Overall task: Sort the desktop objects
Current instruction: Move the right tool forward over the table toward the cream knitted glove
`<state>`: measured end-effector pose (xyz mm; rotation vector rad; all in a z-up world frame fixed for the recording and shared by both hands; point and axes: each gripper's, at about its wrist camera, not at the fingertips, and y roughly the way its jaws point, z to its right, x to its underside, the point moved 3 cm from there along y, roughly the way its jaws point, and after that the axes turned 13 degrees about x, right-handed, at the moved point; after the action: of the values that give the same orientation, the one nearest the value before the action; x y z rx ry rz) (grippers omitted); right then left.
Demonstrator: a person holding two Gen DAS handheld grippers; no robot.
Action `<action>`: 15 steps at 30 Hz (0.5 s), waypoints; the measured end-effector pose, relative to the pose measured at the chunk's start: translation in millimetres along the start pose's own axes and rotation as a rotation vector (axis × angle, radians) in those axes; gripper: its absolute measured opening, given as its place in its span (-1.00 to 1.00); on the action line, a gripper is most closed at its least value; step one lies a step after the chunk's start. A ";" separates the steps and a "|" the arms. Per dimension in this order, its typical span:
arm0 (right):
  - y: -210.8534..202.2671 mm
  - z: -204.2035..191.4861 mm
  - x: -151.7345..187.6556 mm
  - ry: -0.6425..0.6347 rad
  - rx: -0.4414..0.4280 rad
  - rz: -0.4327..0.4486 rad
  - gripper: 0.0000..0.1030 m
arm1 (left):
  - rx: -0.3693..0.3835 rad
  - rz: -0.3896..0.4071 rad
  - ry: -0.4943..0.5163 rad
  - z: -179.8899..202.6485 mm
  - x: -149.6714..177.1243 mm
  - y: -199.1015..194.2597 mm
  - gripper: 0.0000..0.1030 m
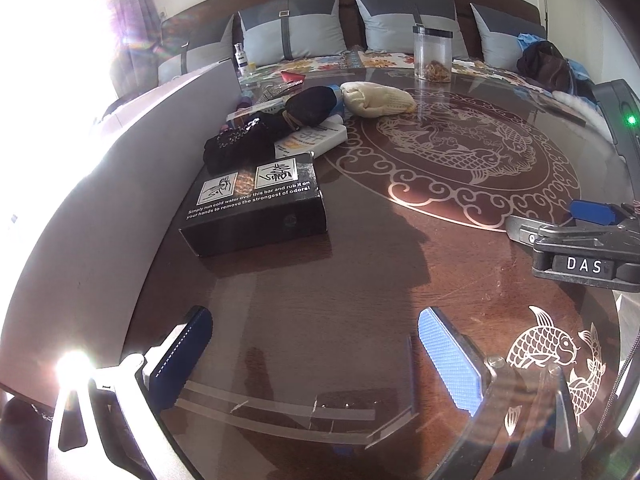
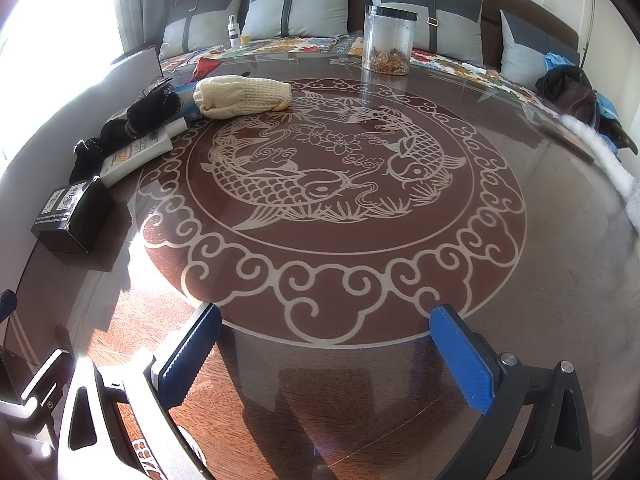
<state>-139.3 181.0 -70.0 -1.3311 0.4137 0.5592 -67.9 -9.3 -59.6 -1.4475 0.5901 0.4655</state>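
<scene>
I see my left gripper [image 1: 316,356] spread wide over bare glass, gripping nothing, with the black printed cardboard box [image 1: 256,210] ahead and left of the round fish-pattern medallion [image 2: 332,176] set in the glass-topped wooden table [image 2: 560,280]. Behind the box, along the medallion's left edge, lie a black fabric bundle [image 1: 256,132], a white plastic bottle [image 2: 136,156] and a cream knitted pouch [image 2: 242,96]; a clear jar with a dark lid [image 2: 387,40] stands beyond its far edge. My right gripper [image 2: 328,356] hangs spread and empty at the medallion's near rim.

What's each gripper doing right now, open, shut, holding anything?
Left gripper: open, empty, above the table.
Right gripper: open, empty, also above bare table.
</scene>
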 end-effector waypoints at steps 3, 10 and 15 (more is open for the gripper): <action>-0.1 0.0 0.1 0.000 0.000 0.000 1.00 | -0.008 0.002 0.008 0.9 0.8 -0.5 1.00; -0.2 0.1 0.2 0.000 0.000 0.000 1.00 | -0.014 0.011 0.062 6.6 3.3 -3.0 1.00; -0.3 0.2 0.2 0.000 0.000 0.000 1.00 | -0.028 0.015 0.086 10.2 3.1 -3.5 1.00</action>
<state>-139.0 181.1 -69.9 -1.3312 0.4137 0.5593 -62.4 0.4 -58.6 -1.4963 0.6657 0.4264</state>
